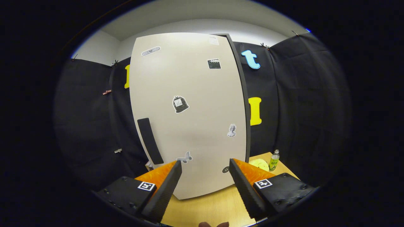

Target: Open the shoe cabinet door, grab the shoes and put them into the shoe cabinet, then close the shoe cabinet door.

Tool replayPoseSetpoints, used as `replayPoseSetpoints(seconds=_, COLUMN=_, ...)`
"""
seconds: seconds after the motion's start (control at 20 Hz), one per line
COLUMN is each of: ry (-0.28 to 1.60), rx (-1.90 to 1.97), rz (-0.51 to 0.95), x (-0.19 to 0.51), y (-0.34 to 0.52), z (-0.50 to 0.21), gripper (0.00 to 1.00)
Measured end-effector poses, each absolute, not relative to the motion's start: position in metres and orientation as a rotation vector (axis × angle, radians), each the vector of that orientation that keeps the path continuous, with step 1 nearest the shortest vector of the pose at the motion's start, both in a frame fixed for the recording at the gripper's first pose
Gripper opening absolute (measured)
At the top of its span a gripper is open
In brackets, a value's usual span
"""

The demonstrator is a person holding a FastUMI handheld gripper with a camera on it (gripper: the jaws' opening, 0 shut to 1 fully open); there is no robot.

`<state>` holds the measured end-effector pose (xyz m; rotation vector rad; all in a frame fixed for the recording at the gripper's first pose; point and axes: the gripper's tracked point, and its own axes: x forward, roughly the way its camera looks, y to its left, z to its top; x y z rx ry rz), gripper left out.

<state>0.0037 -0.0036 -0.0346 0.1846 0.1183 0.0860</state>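
A tall beige shoe cabinet (192, 94) stands on a wooden table (208, 208), straight ahead of my gripper (205, 165). Its door is closed and carries several stickers, with a black vertical handle (150, 141) near its lower left edge. The gripper is open, its two fingers spread apart in front of the cabinet's lower part with nothing between them. A yellow shoe-like object (259, 163) lies on the table to the right of the cabinet, beyond the right finger (244, 186).
A small green-labelled bottle (274, 160) stands upright beside the yellow object at the cabinet's right. Black cloth walls close in the booth on both sides and behind the cabinet. Bare tabletop lies between the fingers and the cabinet's base.
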Motion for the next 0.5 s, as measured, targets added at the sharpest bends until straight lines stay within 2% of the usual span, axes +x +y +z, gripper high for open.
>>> replayPoseSetpoints(seconds=0.5, ry=0.116, rx=0.182, rz=0.089, x=0.0013, y=-0.0046, z=-0.0333, gripper=0.98)
